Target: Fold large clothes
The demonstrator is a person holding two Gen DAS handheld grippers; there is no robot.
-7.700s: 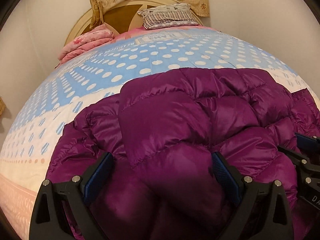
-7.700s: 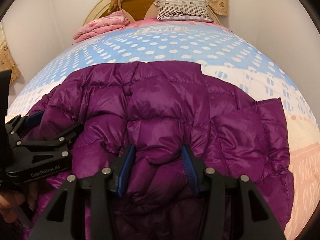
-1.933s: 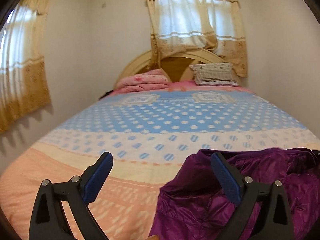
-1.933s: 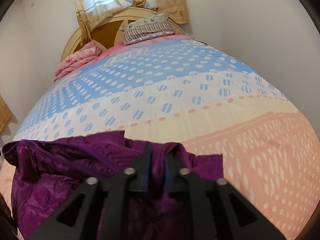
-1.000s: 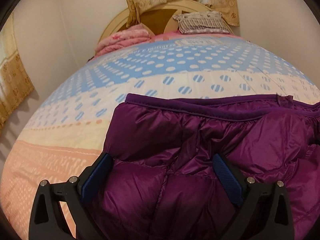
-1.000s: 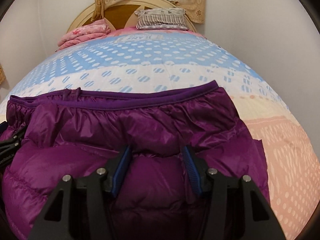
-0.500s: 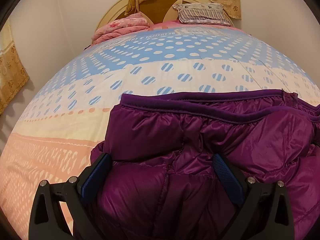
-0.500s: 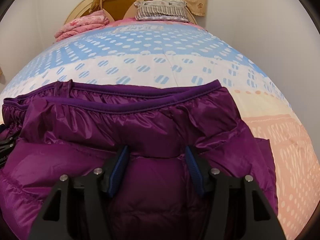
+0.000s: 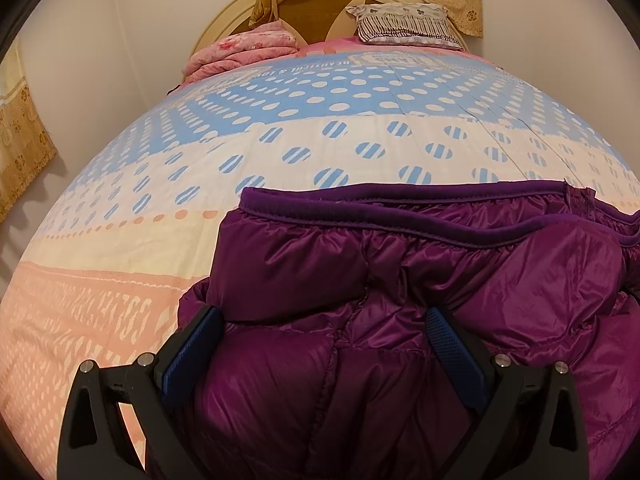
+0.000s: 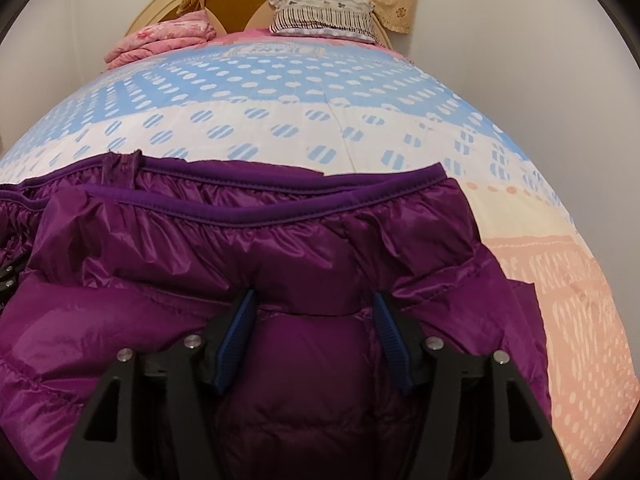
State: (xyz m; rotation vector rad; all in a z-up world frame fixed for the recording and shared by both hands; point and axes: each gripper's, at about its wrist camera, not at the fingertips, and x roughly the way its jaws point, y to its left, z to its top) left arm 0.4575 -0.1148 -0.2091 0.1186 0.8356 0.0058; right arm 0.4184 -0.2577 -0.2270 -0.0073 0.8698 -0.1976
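Over purple jacket (image 9: 400, 360): left gripper (image 9: 320, 344), right gripper (image 10: 316, 328), fingers spread.

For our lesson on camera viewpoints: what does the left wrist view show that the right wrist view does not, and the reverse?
Only the left wrist view shows the side curtain by the wall, and the jacket's left edge. Only the right wrist view shows the jacket's right edge and part of the other claw at the frame's left edge. Both share the purple jacket, its hem band, the pink folded quilt, the striped pillow and open claws.

Left tool (image 9: 320, 340) and right tool (image 10: 316, 328) both spread wide.
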